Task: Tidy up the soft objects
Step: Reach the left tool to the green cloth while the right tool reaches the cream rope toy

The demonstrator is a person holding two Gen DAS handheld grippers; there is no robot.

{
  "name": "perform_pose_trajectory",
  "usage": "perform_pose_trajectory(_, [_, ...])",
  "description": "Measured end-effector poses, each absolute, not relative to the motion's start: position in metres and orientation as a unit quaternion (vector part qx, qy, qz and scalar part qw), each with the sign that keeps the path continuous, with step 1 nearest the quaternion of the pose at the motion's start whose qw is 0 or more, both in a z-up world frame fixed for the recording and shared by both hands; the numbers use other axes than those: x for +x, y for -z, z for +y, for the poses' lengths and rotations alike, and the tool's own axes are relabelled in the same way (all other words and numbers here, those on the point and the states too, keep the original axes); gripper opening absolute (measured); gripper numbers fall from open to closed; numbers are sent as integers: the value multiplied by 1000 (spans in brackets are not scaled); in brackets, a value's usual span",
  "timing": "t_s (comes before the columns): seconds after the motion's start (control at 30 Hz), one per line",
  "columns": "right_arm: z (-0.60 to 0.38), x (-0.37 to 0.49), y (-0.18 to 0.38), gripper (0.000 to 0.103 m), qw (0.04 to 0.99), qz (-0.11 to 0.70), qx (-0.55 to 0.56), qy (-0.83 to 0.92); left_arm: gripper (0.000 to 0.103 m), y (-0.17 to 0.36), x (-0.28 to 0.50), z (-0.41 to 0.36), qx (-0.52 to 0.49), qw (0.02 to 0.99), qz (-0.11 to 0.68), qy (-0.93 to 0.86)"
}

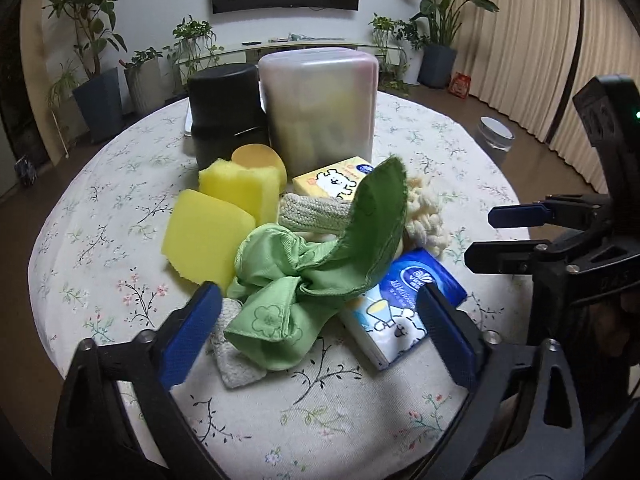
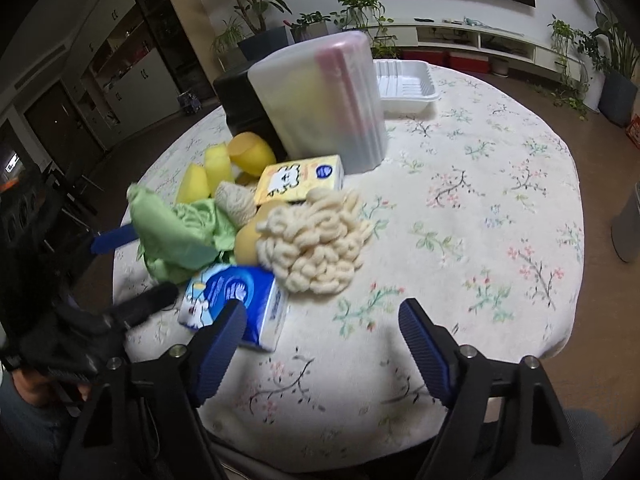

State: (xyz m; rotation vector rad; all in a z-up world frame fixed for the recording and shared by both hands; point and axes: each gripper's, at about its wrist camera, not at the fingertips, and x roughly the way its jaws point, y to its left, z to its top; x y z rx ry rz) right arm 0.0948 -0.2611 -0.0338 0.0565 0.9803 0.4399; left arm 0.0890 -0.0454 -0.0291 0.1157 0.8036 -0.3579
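left gripper [image 1: 320, 336]: jaws wide, nothing pinched; green cloth and blue pack lie between the blue pads, no pad pressing either
right gripper [image 2: 322, 344]: jaws wide, over bare tablecloth; left pad overlaps the blue pack's near corner, contact unclear
soft pile: centre of round table [image 1: 100, 216], in front of the two containers
green cloth [image 1: 280, 280]: crumpled, one flap standing up and covering what is behind it
yellow sponges [image 1: 224, 216]: two blocks side by side, left of cloth; rounder orange-yellow piece [image 1: 256, 156] behind, half hidden
blue tissue pack [image 1: 404, 304]: lying flat, right of cloth; print too blurred to read
yellow tissue pack [image 1: 332, 180]: against clear container, front edge covered by cloth flap
cream yarn bundle [image 2: 316, 240]: right of pile; mostly hidden in left view
knit roll [image 1: 312, 212]: partly under cloth
grey-white knit piece [image 1: 232, 356]: sticks out under the cloth, rest hidden
clear container [image 1: 320, 108]: upright, frosted, contents unclear
black container [image 1: 226, 108]: partly behind the clear one
white tray [image 2: 404, 84]: far side, near end hidden by clear container
hand [image 2: 52, 344]: dark glove, blurred, cut off at edge
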Motion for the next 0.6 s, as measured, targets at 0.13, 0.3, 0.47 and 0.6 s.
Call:
perform_pose_trajectory(0.13, [-255, 103, 38, 76, 852, 473, 22, -224, 74, 34, 98, -42, 43, 900, 401, 166])
perform_pose_trajectory(0.3, [-251, 119, 41, 71, 844, 480, 31, -235, 74, 40, 104, -40, 23, 902, 399, 161])
perform_pose_trajectory(0.47, [-246, 137, 46, 71, 841, 487, 32, -234, 74, 45, 108, -40, 14, 902, 402, 157])
perform_pose_trajectory(0.6, [-245, 147, 55, 71, 834, 500, 36, -232, 74, 44, 115, -41, 13, 895, 416, 157])
